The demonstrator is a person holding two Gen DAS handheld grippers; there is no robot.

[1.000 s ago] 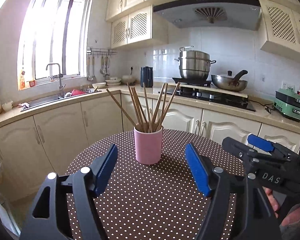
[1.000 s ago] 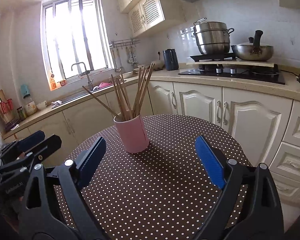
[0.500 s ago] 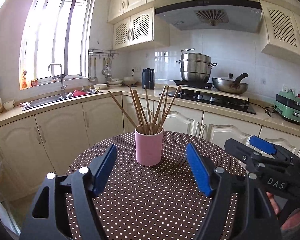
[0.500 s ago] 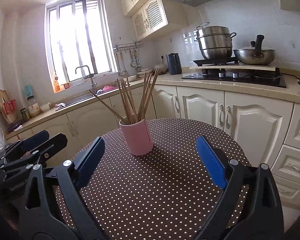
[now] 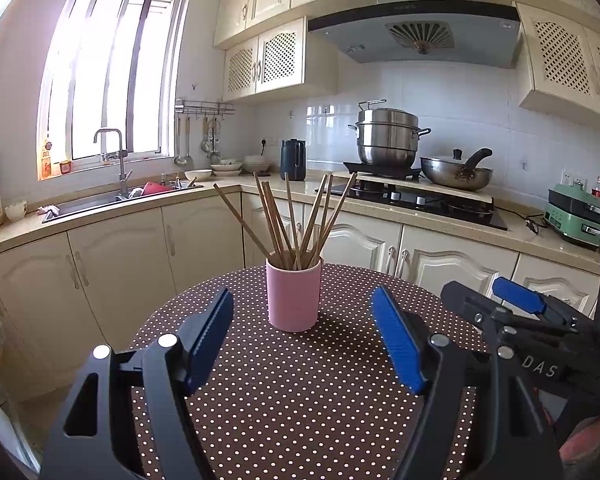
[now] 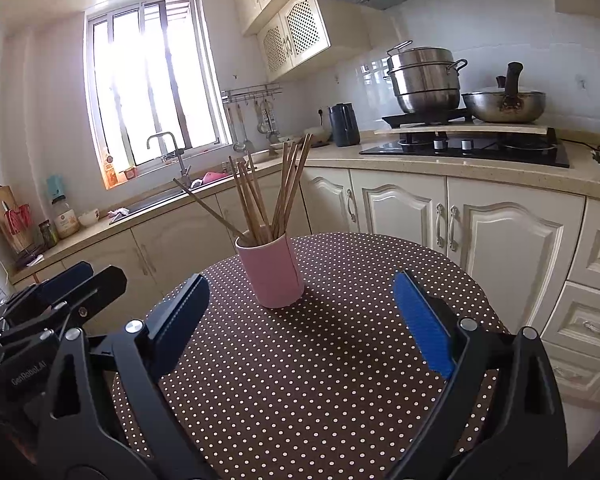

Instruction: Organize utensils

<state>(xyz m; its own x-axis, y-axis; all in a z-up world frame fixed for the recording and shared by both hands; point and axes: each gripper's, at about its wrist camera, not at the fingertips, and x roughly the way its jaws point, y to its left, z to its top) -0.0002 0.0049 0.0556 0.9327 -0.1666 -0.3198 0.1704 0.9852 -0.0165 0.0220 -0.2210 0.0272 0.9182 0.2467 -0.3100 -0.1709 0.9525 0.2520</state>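
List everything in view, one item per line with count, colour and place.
pink cup: one, pink, upright on the table's middle
chopsticks: a bundle, brown, standing in the cup, fanned out
table: one, round, brown cloth with white dots
steamer pot: one, steel, on the stove
wok: one, steel, black handle, beside the pot
kettle: one, dark, on the counter
sink: one, under the window
left gripper: open, empty, before the cup
right gripper: open, empty

Matt pink cup (image 5: pixel 294 296); wooden chopsticks (image 5: pixel 296 220); dotted cloth on table (image 5: pixel 300 400); shiny steel pots (image 5: pixel 388 136).
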